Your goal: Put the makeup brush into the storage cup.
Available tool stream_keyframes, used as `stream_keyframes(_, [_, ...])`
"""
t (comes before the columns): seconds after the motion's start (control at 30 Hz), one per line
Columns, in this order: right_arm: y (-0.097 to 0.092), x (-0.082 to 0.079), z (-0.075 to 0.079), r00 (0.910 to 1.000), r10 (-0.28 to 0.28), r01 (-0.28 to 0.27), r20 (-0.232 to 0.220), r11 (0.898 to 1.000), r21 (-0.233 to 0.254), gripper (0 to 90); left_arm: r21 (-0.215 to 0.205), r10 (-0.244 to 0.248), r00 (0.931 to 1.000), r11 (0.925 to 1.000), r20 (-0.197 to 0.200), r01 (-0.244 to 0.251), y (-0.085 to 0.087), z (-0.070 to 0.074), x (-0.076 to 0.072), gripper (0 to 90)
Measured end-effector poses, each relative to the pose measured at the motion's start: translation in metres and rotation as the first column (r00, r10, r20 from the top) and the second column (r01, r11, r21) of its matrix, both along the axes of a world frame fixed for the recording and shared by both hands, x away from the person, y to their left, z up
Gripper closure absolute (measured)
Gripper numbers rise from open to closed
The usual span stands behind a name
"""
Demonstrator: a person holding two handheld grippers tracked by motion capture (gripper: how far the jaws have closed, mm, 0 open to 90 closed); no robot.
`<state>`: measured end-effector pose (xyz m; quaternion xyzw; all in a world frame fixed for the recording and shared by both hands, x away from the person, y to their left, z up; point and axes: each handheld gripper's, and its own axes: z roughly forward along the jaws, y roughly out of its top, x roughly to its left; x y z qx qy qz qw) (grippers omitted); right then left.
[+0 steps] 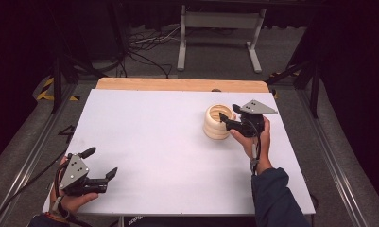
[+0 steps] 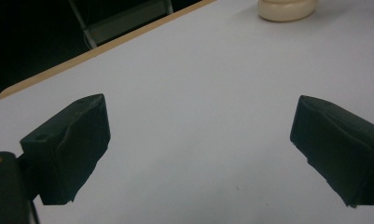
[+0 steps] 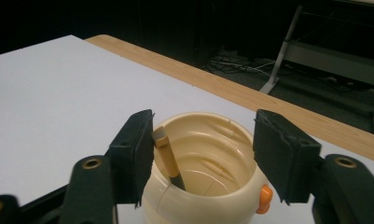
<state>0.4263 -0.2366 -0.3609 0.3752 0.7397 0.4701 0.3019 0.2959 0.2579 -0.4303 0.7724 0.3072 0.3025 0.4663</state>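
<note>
lighting: dim room, black surroundings; white table top (image 1: 168, 142) the brightest surface, evenly lit from above, faint violet cast. shadows: soft, short, under the left gripper (image 1: 102, 163) and beside the cream pot (image 1: 218, 122) ahead of the right gripper (image 1: 227, 115). glare: none; mild sheen on the pot's inner wall between the right jaws. sharpness: high view soft, low in detail, floor grainy. left gripper view: jaws slightly blurred, pot (image 2: 287, 8) far ahead soft. right gripper view: pot (image 3: 208, 163) fairly crisp, background beyond dark, unfocused.

Left tool (image 1: 101, 163) jaws apart; right tool (image 1: 228, 115) likewise.
</note>
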Motion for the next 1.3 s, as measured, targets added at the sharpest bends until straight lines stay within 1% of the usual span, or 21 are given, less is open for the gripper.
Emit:
stream_keyframes(0.1, [0.0002, -0.0012, 0.0004, 1.0, 0.001, -0.001, 0.001, 1.0, 0.009, 33.1, 0.004, -0.001, 1.0, 1.0, -0.001, 0.001, -0.0004, 0.0, 0.0, 5.6])
stream_keyframes(0.2, [0.0011, -0.0015, 0.0003, 1.0, 0.004, -0.004, 0.004, 1.0, 0.0, 31.2, 0.004, 0.0, 1.0, 1.0, -0.001, 0.0, -0.0004, 0.0001, 0.0, 5.6])
stream_keyframes(0.23, [0.0017, -0.0015, -0.0003, 0.9999, 0.008, -0.008, 0.007, 1.0, -0.002, 26.6, 0.005, 0.0, 1.0, 1.0, -0.002, 0.0, -0.0005, 0.0, 0.0, 5.6])
stream_keyframes(0.3, [0.0019, -0.0014, -0.0004, 1.0, 0.005, -0.005, 0.006, 1.0, -0.007, 25.9, 0.004, 0.0, 1.0, 1.0, -0.004, 0.0, -0.0007, -0.0002, 0.0, 5.6])
stream_keyframes(0.33, [0.0019, -0.0013, -0.0005, 1.0, 0.0, 0.0, 0.006, 1.0, -0.015, 23.7, 0.005, -0.001, 1.0, 1.0, -0.004, 0.001, -0.0008, -0.0002, 0.0, 5.6])
stream_keyframes(0.37, [0.0019, -0.0012, -0.0007, 0.9999, -0.004, 0.004, 0.01, 1.0, -0.012, 20.7, 0.005, -0.001, 1.0, 1.0, -0.004, 0.001, -0.0008, -0.0003, 0.0001, 5.6])
stream_keyframes(0.47, [0.0022, -0.0012, -0.0008, 0.9999, -0.007, 0.007, 0.013, 1.0, -0.014, 18.0, 0.005, -0.002, 1.0, 1.0, -0.004, 0.002, -0.0007, -0.0003, 0.0001, 5.6])
stream_keyframes(0.5, [0.0029, -0.0013, -0.0008, 0.9999, -0.001, 0.001, 0.016, 1.0, -0.013, 15.4, 0.006, -0.001, 1.0, 1.0, -0.004, 0.001, -0.0007, -0.0003, 0.0001, 5.6])
stream_keyframes(0.57, [0.0036, -0.0015, -0.0008, 0.9998, -0.005, 0.005, 0.018, 1.0, -0.019, 14.3, 0.007, 0.0, 1.0, 1.0, -0.005, 0.0, -0.0008, -0.0004, 0.0, 5.6])
stream_keyframes(0.7, [0.0058, -0.0026, -0.0005, 0.9995, 0.005, -0.005, 0.031, 1.0, -0.025, 8.7, 0.007, 0.0, 1.0, 1.0, -0.001, 0.0, -0.0009, 0.0, -0.0001, 5.6])
stream_keyframes(0.77, [0.0067, -0.0036, 0.0001, 0.9994, 0.012, -0.011, 0.033, 1.0, -0.021, 8.3, 0.007, 0.001, 1.0, 1.0, 0.0, -0.001, -0.0009, 0.0, 0.0, 5.5])
stream_keyframes(0.83, [0.0076, -0.0042, 0.0005, 0.9994, 0.014, -0.013, 0.033, 0.999, -0.034, 8.3, 0.006, 0.001, 1.0, 1.0, -0.004, -0.001, -0.0011, 0.0, 0.0, 5.5])
stream_keyframes(0.97, [0.0089, -0.0042, 0.0002, 0.9994, 0.019, -0.018, 0.03, 0.999, -0.038, 8.3, 0.004, -0.001, 1.0, 1.0, 0.001, 0.001, -0.0013, 0.0005, -0.0003, 5.6])
stream_keyframes(1.03, [0.0091, -0.0046, 0.0006, 0.9993, 0.015, -0.013, 0.033, 0.999, -0.039, 8.3, -0.002, 0.003, 1.0, 1.0, -0.002, -0.003, -0.001, 0.0006, -0.0004, 5.5])
stream_keyframes(1.3, [0.0097, -0.0063, 0.0023, 0.9989, 0.019, -0.017, 0.042, 0.999, -0.051, 7.2, -0.002, 0.004, 1.0, 1.0, 0.0, -0.004, -0.001, 0.0002, -0.0001, 5.3])
